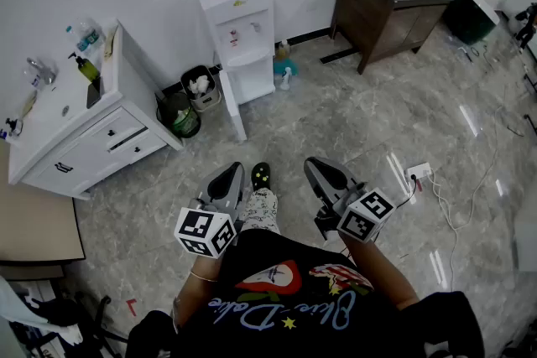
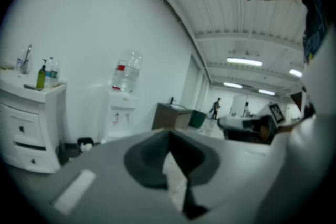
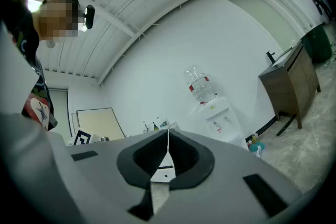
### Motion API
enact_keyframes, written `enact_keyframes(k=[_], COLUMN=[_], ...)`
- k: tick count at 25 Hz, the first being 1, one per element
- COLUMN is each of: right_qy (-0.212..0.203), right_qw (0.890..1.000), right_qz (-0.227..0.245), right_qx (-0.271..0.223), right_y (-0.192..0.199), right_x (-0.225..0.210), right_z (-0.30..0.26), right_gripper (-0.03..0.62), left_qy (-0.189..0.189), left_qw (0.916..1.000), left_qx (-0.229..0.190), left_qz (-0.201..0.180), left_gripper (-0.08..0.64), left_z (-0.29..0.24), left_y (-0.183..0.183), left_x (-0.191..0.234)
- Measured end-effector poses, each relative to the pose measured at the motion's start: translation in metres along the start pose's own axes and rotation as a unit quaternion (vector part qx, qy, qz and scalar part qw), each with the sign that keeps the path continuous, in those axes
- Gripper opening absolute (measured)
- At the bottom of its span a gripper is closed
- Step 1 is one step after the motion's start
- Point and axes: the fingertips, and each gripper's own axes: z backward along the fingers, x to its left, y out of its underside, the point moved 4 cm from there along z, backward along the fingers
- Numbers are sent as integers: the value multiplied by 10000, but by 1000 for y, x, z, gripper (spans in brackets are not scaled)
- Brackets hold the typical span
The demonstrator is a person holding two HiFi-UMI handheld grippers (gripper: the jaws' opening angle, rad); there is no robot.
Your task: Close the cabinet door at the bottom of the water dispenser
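Standing against the far wall, the water dispenser [image 1: 237,21] is straight ahead of the person, w/ a white vanity [image 1: 59,148] to its left and a dark vanity [image 1: 382,8] well apart to its right.

Task item: the cabinet door [image 1: 234,106] at the dispenser's base. Status: open. It is swung out roughly square to the cabinet front and attaches on the left side of the opening as the head view shows it. Its long axis in that view runs from the dispenser down toward the person, so the free edge is the part closest to the grippers. A waste bin [image 1: 200,86] and a green bucket [image 1: 180,115] sit just beside the door's outer face, on the left.

Grippers:
- Left gripper [image 1: 228,173]: jaws together, nothing between them. Pos.: near the door's free edge, almost in line w/ it.
- Right gripper [image 1: 319,168]: jaws together, nothing held. Pos.: farther off to the right, facing the inner side of the door.

Neither gripper touches the door; both are held low in front of the person.

Judgement: closing means swinging the free edge rightward and back into the cabinet, so the push belongs on the door's left (outer) face. The left gripper is the nearer unit and the better placed. Approach needs care re. the bin and bucket crowding that face.
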Motion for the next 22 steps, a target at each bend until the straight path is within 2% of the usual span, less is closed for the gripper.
enact_keyframes(k=[4, 7, 10, 13, 15, 18, 22], right_qy=[-75, 58, 197, 420, 655, 810, 581], right_qw=[9996, 9993, 9989, 9981, 9970, 9949, 9938], right_qz=[218, 324, 235, 90, 46, -31, -447], right_qx=[146, 194, 368, 449, 412, 593, 837], right_y=[-8, -25, -41, -50, -51, -38, -16], right_x=[-36, -72, -108, -145, -171, -206, -238], right_z=[-59, -103, -158, -213, -247, -294, -344], right_gripper=[17, 17, 17, 17, 17, 17, 17], left_qy=[205, 425, 619, 665, 537, 277, 75], left_qw=[9998, 9990, 9974, 9971, 9977, 9988, 9991], left_qx=[-50, -145, -359, -378, -398, -260, 256], left_qz=[-24, -38, 11, 37, 79, 309, 344], left_gripper=[-2, -2, -2, -2, -2, -2, -2], left_z=[-68, -121, -170, -215, -242, -277, -318], left_y=[-10, -26, -45, -57, -58, -41, 6], left_x=[38, 71, 107, 146, 173, 215, 265])
